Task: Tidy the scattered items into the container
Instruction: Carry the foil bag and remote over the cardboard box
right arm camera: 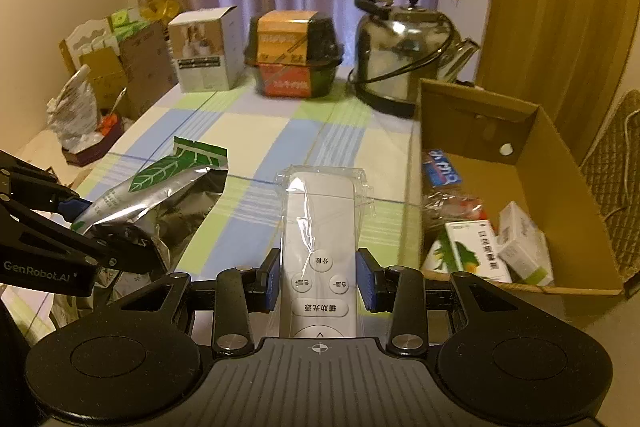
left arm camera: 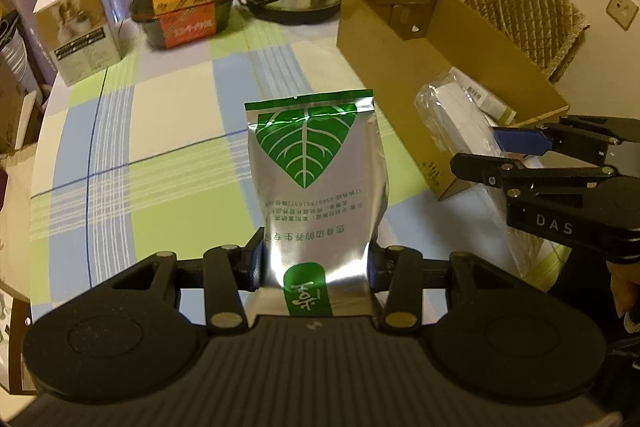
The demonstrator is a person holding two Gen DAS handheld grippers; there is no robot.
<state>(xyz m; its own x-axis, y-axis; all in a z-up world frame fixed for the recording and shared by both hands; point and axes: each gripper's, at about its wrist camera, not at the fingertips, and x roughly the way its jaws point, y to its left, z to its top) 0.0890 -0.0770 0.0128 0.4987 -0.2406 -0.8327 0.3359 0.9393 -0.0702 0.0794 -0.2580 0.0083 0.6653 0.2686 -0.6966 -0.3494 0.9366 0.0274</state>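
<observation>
Open brown cardboard box holds small white cartons, blue packet. Beside box, left claw grips silver leaf-print foil pouch; right claw grips plastic-wrapped white remote.

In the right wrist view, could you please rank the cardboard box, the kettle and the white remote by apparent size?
1. cardboard box
2. kettle and white remote look alike; the remote sits nearest the camera, so I won't rank them.

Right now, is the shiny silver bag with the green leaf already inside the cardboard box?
No, the silver bag is held by the left gripper, outside the cardboard box.
</observation>
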